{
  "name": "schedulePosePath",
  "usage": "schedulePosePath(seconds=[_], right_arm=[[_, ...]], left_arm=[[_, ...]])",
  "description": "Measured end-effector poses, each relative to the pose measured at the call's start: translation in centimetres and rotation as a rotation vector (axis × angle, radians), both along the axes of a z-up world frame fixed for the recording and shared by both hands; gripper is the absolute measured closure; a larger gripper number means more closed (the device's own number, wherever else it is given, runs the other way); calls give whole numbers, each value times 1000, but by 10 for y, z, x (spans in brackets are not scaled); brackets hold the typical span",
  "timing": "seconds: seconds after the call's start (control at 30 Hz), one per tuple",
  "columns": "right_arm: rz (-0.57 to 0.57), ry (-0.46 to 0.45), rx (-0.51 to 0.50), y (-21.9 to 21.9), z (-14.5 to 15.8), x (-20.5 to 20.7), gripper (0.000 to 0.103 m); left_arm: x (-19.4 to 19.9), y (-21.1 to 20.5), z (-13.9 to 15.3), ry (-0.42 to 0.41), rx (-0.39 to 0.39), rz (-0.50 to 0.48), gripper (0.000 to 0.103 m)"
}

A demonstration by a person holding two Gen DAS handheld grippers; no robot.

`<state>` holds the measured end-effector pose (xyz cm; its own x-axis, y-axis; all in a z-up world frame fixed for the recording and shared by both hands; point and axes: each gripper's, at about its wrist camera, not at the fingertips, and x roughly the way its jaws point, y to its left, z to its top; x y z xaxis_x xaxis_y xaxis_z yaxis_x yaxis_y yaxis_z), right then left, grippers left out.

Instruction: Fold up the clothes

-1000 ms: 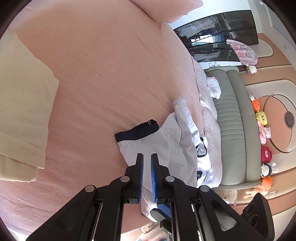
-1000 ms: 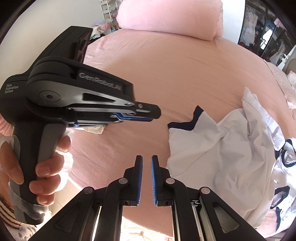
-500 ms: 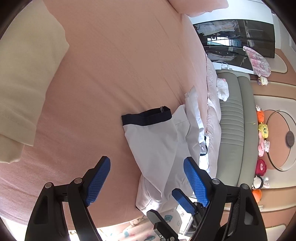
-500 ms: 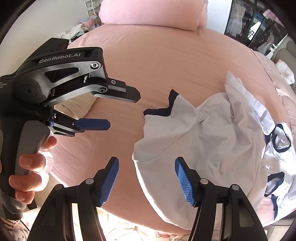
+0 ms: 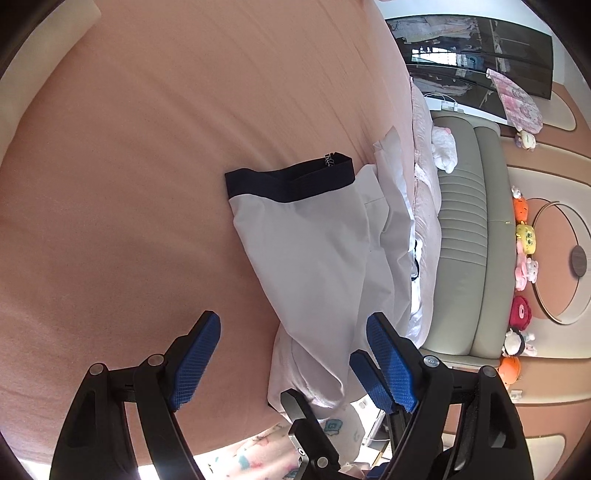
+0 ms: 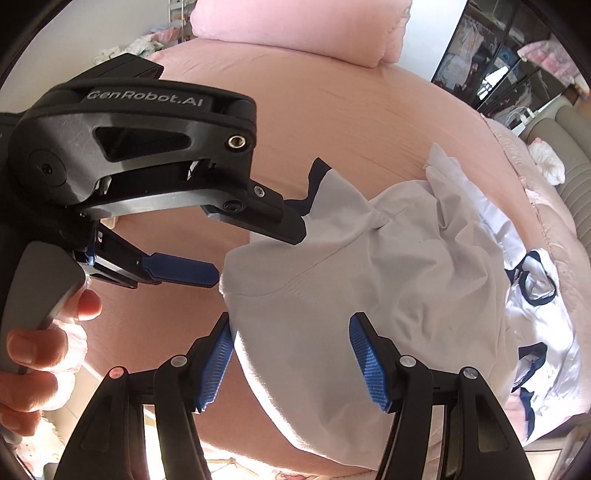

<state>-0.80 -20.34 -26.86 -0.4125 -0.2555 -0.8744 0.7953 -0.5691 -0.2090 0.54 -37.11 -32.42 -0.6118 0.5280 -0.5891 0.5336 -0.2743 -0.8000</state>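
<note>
Nearest the right wrist camera, the right tool (image 6: 291, 356) stands with its blue pads (image 6: 364, 363) spread wide and nothing between them, poised over the near hem of the white garment (image 6: 388, 266), which hangs over the near edge of the bed (image 6: 332, 110). Just left of that garment the left tool (image 6: 258, 251) is also spread wide and grips nothing; its upper finger lies across the cloth's left edge and its lower blue pad points at the same edge, though whether either touches cannot be told. In the left wrist view the left tool (image 5: 293, 358) frames the garment's near end, with the garment (image 5: 317, 266) running away from it to a navy band (image 5: 288, 182) at its far end. Just right of the garment lie more white clothes with navy trim (image 6: 535, 317), rumpled in a pile. Beyond the garment the pink sheet stretches to a pink pillow (image 6: 295, 26). Right of the bed stands a grey sofa (image 5: 465, 240), with a row of plush toys (image 5: 522, 266) past it
</note>
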Motion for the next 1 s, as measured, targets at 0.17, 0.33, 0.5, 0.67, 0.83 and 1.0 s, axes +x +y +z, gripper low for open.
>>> schedulePosePath(seconds=[0.17, 0.33, 0.5, 0.67, 0.83, 1.0], right_arm=[[19, 112, 40, -3, -6, 15, 40], [22, 183, 81, -8, -15, 19, 40], [2, 160, 95, -11, -23, 12, 40], [-18, 188, 112, -13, -33, 5, 40], [-70, 263, 167, -16, -44, -9, 40], [-84, 287, 179, -19, -49, -16, 40]], left_arm=[[-1, -2, -10, 34, 72, 30, 22], [-6, -5, -17, 18, 81, 16, 22], [-8, -9, -18, 48, 95, 14, 22], [-14, -12, -22, 69, 121, 20, 22], [-25, -16, -25, 82, 124, 8, 22], [-33, -16, -29, 111, 139, 36, 22]])
